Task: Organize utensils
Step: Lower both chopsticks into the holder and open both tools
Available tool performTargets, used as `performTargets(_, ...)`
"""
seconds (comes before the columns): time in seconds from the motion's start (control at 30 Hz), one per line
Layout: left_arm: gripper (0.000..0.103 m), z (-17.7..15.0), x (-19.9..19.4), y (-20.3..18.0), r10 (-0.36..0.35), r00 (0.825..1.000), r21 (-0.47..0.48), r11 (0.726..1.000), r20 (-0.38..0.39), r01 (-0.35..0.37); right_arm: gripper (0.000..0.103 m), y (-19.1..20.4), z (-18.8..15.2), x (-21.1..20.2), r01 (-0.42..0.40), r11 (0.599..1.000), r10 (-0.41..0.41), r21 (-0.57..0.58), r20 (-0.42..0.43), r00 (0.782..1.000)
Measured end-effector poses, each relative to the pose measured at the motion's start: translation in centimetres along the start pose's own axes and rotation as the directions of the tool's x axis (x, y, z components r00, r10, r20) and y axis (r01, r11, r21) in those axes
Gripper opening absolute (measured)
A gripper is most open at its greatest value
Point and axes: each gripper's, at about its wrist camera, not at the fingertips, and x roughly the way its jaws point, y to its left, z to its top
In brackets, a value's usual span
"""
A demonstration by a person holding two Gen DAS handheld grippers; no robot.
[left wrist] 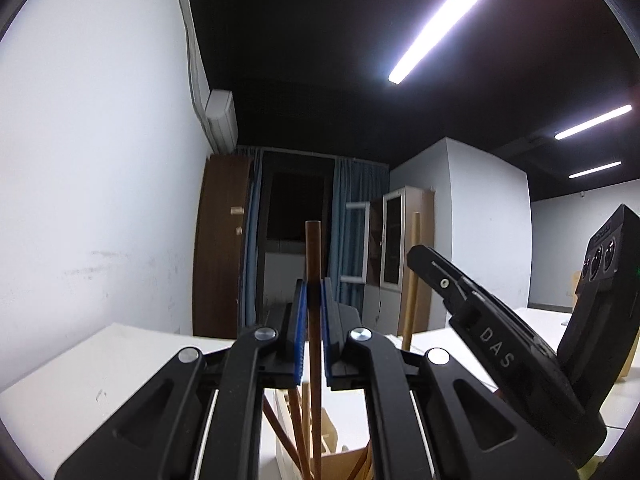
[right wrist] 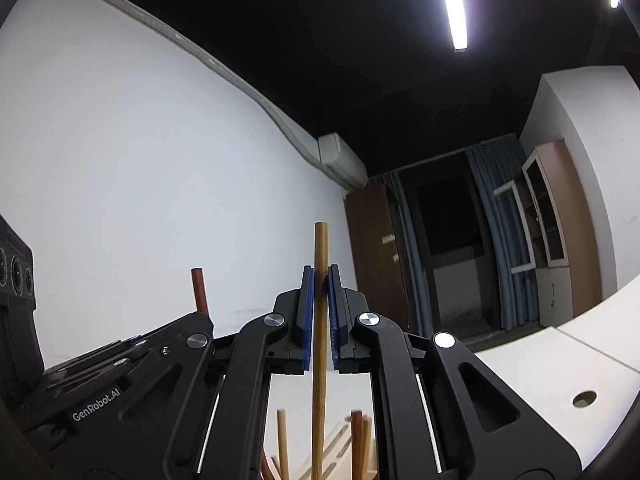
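My left gripper point(left wrist: 314, 286) is shut on an upright dark brown wooden stick point(left wrist: 313, 256), whose top stands above the blue pads. Its lower end runs down into a pale wooden holder point(left wrist: 328, 430) where other brown sticks point(left wrist: 294, 420) lean. My right gripper point(right wrist: 319, 276) is shut on a lighter bamboo-coloured stick point(right wrist: 321, 248), also upright. Below it several stick tops point(right wrist: 282, 440) poke up from the pale holder point(right wrist: 332, 444). In the left wrist view the right gripper's body point(left wrist: 496, 344) sits close on the right with its light stick point(left wrist: 412, 280). The dark stick point(right wrist: 199, 288) shows at left in the right wrist view.
White tabletops point(left wrist: 100, 372) point(right wrist: 560, 364) lie below, one with a round cable hole point(right wrist: 584, 399). A white wall point(left wrist: 100, 160) runs along the left. Brown cabinets point(left wrist: 220, 240), blue curtains point(right wrist: 496, 232) and a dark window stand at the far end.
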Motion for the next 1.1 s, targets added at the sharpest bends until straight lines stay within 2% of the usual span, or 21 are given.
performTargets(0.33,0.007,-1.6,0.9,0.9,-0.023,0.997,-0.012,1.0,-0.079,0.022,0.006,0.1,-0.9,0.5,-0.001,1.0,-0.001,-0.02,-0.071,0.997)
performTargets(0.63,0.007,-2.6,1.2,1.5,-0.03,0.993,-0.02,0.999,-0.114,0.028,0.006,-0.1,0.2,-0.5,0.004,0.999,-0.007,-0.047,-0.075,0.997)
performTargets(0.83,0.007,-2.9,1.4,1.6,-0.028,0.993,-0.027,0.999,-0.116,0.025,0.006,0.2,0.3,-1.1,0.013,0.998,-0.014,-0.057,-0.021,1.0)
performTargets(1.1,0.007,-3.3,1.7,1.9,-0.027,0.992,-0.029,0.999,-0.126,0.024,0.006,0.7,-0.8,-0.3,0.004,0.998,-0.009,-0.069,-0.062,0.998)
